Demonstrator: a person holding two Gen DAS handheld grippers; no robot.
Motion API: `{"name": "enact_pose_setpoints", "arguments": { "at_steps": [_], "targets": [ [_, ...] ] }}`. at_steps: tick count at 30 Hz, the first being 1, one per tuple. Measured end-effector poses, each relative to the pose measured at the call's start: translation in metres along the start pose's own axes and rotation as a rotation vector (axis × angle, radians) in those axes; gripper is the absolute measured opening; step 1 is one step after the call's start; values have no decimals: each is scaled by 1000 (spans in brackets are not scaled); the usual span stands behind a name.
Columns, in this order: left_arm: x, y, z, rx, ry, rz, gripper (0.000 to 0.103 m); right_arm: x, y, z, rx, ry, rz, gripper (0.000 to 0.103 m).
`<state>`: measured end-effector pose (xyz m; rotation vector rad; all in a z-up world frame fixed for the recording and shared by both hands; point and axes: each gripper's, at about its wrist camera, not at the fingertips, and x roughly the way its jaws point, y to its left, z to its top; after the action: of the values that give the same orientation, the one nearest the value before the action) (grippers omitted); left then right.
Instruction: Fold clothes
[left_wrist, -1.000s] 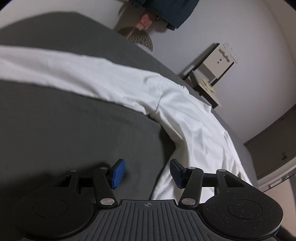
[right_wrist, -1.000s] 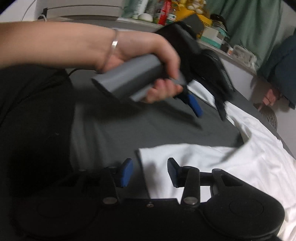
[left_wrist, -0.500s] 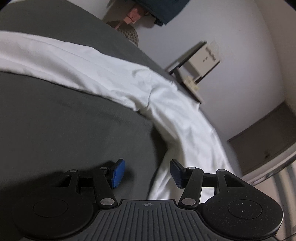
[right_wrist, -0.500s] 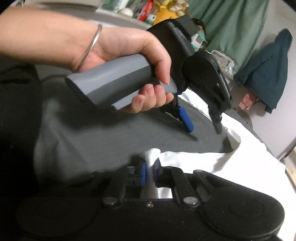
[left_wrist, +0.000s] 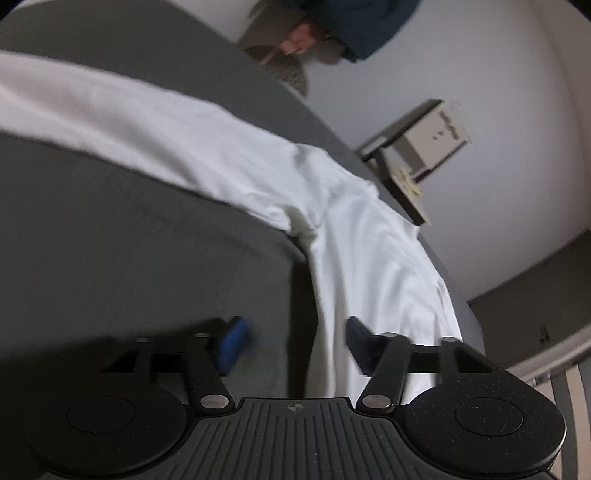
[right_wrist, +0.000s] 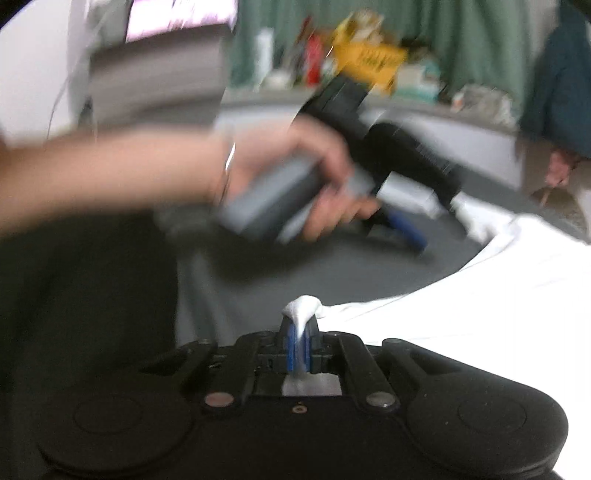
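Right tool (right_wrist: 299, 338) clamped on white garment (right_wrist: 498, 295) — left tool (left_wrist: 293, 341) just widening, empty, astride its edge.

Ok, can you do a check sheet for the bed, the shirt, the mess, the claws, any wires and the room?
Surface: dark grey bed cover, mostly bare.
Job's things: white cotton shirt lying spread across it, one corner bunched up in the right claw.
Clutter: blurred bottles and a yellow packet on the shelf behind.
Grippers: left claw open, its blue pads having just spread wider, straddling the shirt's edge without pressing; right claw shut on the shirt corner.
Cables: thin white wire by the wall, blurred.
Surroundings: green curtain, hanging dark blue jacket, small white bedside table.
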<state>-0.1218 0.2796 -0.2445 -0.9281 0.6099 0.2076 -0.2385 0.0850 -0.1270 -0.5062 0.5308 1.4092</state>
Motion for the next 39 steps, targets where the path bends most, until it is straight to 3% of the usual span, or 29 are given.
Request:
{"name": "enact_pose_setpoints", "arguments": {
  "at_steps": [3, 5, 9, 12, 17, 19, 22, 24, 26, 30, 32, 36, 39],
  "targets": [
    [6, -3, 1, -20, -12, 3, 70, 18, 13, -6, -16, 37, -26, 10],
    [8, -7, 1, 4, -11, 4, 70, 18, 21, -5, -5, 39, -36, 37],
    [3, -7, -1, 36, -1, -5, 70, 1, 31, -1, -21, -3, -94, 37],
    [0, -6, -4, 54, 14, -16, 70, -27, 24, -2, 39, -21, -108, 45],
    [11, -11, -11, 89, 48, -12, 70, -89, 12, -27, -55, 62, -221, 46],
    [8, -20, -15, 140, 30, -29, 70, -114, -3, -36, -29, 129, -318, 46],
    [3, -32, -21, 208, 12, -62, 70, -162, -48, -67, 161, 236, -532, 46],
    [2, -38, -25, 239, 19, -89, 70, -195, -88, -93, 379, 293, -674, 46],
    [4, -41, -30, 258, 47, -98, 70, -229, -126, -121, 631, 301, -742, 46],
    [3, -47, -38, 287, 93, -151, 70, -284, -175, -174, 1043, 133, -727, 45],
    [-2, -52, -44, 290, 131, -245, 70, -297, -189, -194, 1191, 52, -683, 43],
    [-3, -74, -65, 402, 251, -372, 70, -286, -201, -222, 1346, 26, -496, 39],
    [3, -90, -85, 521, 314, -352, 70, -285, -201, -226, 1380, 23, -445, 36]
  ]
}}
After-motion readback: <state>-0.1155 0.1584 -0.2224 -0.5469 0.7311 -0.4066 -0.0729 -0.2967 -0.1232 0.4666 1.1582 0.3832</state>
